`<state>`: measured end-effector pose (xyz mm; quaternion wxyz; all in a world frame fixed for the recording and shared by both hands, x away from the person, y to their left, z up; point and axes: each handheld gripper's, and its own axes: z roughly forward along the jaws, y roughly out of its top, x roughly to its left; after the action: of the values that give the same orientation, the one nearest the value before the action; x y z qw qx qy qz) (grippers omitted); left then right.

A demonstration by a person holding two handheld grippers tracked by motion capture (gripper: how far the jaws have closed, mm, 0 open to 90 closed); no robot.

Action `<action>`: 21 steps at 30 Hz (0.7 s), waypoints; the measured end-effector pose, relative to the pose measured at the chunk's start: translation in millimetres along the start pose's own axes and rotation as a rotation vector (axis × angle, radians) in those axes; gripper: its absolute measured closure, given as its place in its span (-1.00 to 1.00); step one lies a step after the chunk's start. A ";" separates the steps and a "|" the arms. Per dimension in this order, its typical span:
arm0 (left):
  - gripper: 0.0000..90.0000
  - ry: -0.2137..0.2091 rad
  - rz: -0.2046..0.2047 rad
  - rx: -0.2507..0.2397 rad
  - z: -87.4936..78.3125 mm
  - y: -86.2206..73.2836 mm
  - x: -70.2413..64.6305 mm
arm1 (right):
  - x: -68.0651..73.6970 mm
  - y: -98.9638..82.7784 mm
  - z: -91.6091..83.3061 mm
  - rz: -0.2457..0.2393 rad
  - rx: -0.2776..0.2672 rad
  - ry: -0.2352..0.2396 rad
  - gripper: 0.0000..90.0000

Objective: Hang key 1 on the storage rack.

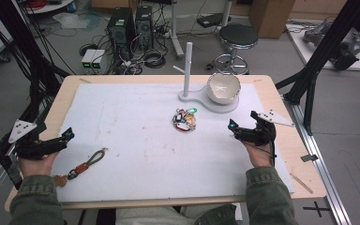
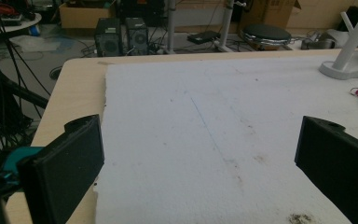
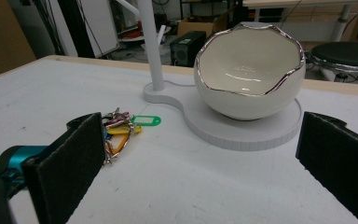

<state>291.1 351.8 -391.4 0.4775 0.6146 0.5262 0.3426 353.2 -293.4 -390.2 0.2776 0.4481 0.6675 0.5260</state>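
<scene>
Outward, both hands [image 1: 33, 159] [image 1: 258, 152] low, fingers apart.

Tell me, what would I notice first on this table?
Probably the white bowl shaped like a cracked eggshell, with a shiny rim, on a white stand at the far side of the table. In front of it lies a bunch of keys with colourful tags. Near the left gripper lies a green and orange strap; both grippers' jaws stand open and hold nothing.

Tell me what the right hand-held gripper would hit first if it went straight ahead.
Probably the white bowl on its stand; the right hand-held gripper is open, and the bunch of keys lies left of that line.
</scene>
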 end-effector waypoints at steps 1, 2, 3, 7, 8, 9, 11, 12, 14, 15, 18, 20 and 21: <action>-0.96 0.000 0.000 0.000 0.0 0.0 0.0 | 0.2 -0.1 0.2 -0.001 0.001 -0.001 -0.98; -0.96 -0.005 -0.008 -0.002 -0.2 0.2 0.2 | 0.6 -0.1 0.4 -0.002 0.002 0.002 -0.98; -0.96 -0.005 -0.008 -0.002 -0.2 0.2 0.2 | 0.9 -0.2 0.5 -0.002 0.003 0.004 -0.98; -0.96 -0.008 -0.007 0.001 -0.4 0.4 0.6 | 1.0 -0.5 1.4 -0.006 0.008 0.008 -0.98; -0.96 -0.004 -0.005 0.005 -0.3 0.6 0.7 | 1.0 -0.8 1.8 -0.010 0.011 0.006 -0.98; -0.96 -0.006 -0.004 0.008 -0.3 0.9 0.8 | 1.3 -0.8 2.1 -0.010 0.012 0.006 -0.98; -0.96 -0.012 -0.006 0.008 -1.7 2.4 1.2 | 1.5 -1.1 2.7 -0.016 0.017 0.006 -0.98; -0.96 -0.014 -0.006 0.008 -2.3 2.8 1.4 | 1.8 -1.3 2.8 -0.014 0.020 0.007 -0.98; -0.96 -0.016 -0.006 0.008 -2.6 3.0 1.5 | 1.6 -1.5 3.3 -0.016 0.021 0.008 -0.98; -0.96 -0.020 -0.007 0.010 -2.7 3.1 1.4 | 1.6 -1.5 3.3 -0.016 0.021 0.008 -0.98; -0.96 -0.027 -0.007 0.026 -2.0 3.0 0.5 | 2.0 -1.8 3.6 -0.017 0.025 0.009 -0.98; -0.96 -0.039 -0.007 0.040 -1.6 3.5 -0.5 | 2.0 -1.9 3.7 -0.020 0.026 0.013 -0.98; -0.96 -0.044 -0.006 0.045 -1.7 4.0 -1.8 | 2.1 -2.0 4.0 -0.023 0.026 0.015 -0.98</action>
<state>290.5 350.5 -386.9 0.4760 0.6310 0.5248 0.3159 355.0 -289.8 -393.0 0.2727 0.4402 0.6815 0.5172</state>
